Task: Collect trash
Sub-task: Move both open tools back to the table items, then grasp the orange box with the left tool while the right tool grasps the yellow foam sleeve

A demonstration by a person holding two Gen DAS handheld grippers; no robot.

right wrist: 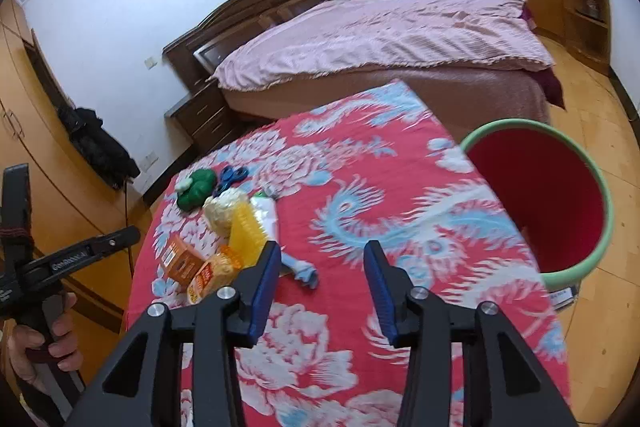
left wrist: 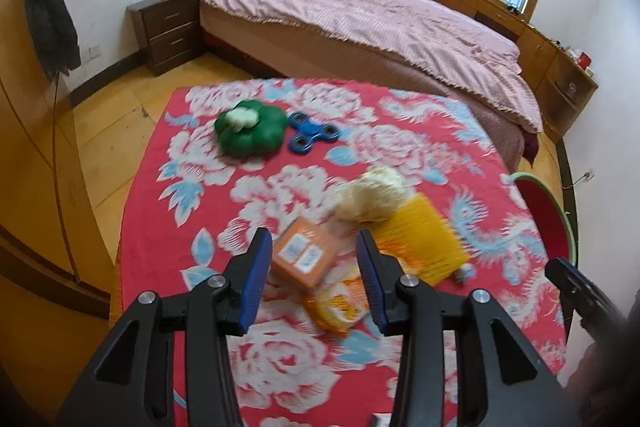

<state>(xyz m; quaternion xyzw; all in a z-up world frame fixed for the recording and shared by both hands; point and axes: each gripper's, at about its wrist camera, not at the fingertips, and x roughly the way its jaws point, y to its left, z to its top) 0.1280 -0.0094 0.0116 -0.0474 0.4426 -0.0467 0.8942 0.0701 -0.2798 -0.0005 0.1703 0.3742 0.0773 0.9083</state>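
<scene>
On the table's red flowered cloth (left wrist: 280, 367) lies a cluster of litter: an orange box (left wrist: 304, 255), an orange snack packet (left wrist: 340, 307), a yellow ribbed piece (left wrist: 424, 239) and a cream crumpled wad (left wrist: 376, 195). My left gripper (left wrist: 312, 233) hovers open above the box, with nothing between its pads. My right gripper (right wrist: 322, 247) is open over bare cloth, right of a white wrapper (right wrist: 266, 213) and a pale blue scrap (right wrist: 304, 271). The box (right wrist: 180, 259) and packet (right wrist: 212, 275) lie to its left. A red bin with a green rim (right wrist: 508, 125) stands off the table's right edge.
A green toy with a white top (left wrist: 250, 127) and a blue fidget spinner (left wrist: 312, 137) lie at the far side. A bed (left wrist: 360, 11) stands beyond the table, a nightstand (left wrist: 168, 27) left of it. A hand (right wrist: 48, 343) holds the left gripper's handle.
</scene>
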